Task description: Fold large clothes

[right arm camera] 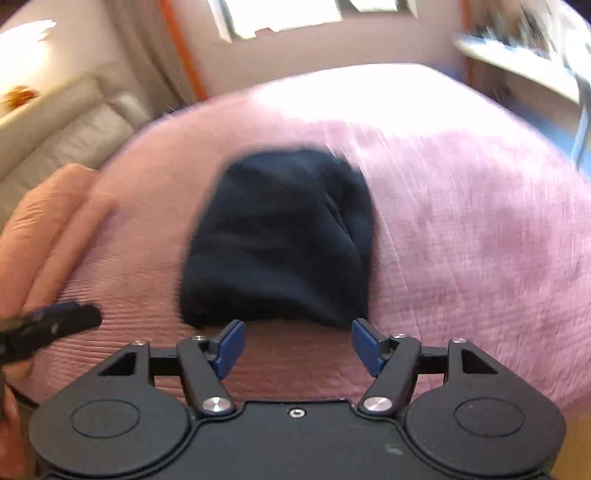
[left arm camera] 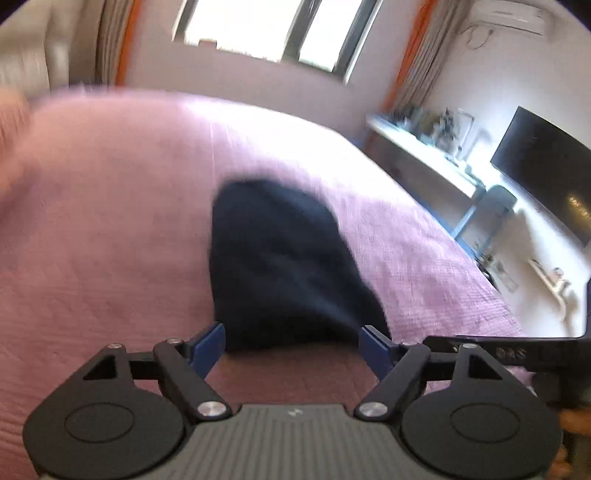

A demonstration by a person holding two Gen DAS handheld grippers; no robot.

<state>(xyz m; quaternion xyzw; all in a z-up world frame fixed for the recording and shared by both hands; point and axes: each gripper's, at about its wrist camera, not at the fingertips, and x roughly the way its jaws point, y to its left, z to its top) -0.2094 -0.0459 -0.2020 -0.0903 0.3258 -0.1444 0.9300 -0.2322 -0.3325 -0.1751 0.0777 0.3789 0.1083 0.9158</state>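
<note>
While both cameras blur with motion, here is the scene, biggest thing first:

Bed: a wide bed (left arm camera: 110,221) under a pink textured cover fills both views, sunlit along its far side (right arm camera: 480,221).

Window: bright panes (left arm camera: 258,26) sit behind the bed, with orange-edged curtains on either side.

Headboard side: a pale padded surface (right arm camera: 66,129) runs along the left of the right wrist view, and a peach-coloured pillow (right arm camera: 40,221) lies at that edge of the bed.

Screen: a dark flat screen (left arm camera: 546,173) hangs on the wall to the right, above a pale counter (left arm camera: 424,155) strewn with small items too blurred to name.

Garment: the dark navy garment (left arm camera: 280,269) lies in a compact bundle on the bed cover, straight ahead of both grippers, near the middle of the bed (right arm camera: 280,236).

Left gripper: the left gripper (left arm camera: 293,345) hovers just short of the garment's near edge, blue fingers (left arm camera: 208,345) spread wide, nothing between them.

Right gripper: the right gripper (right arm camera: 297,345) is also just short of that near edge, blue fingers (right arm camera: 231,343) spread apart and holding nothing.

Neighbours: each gripper's black body shows at the edge of the other's view.
</note>
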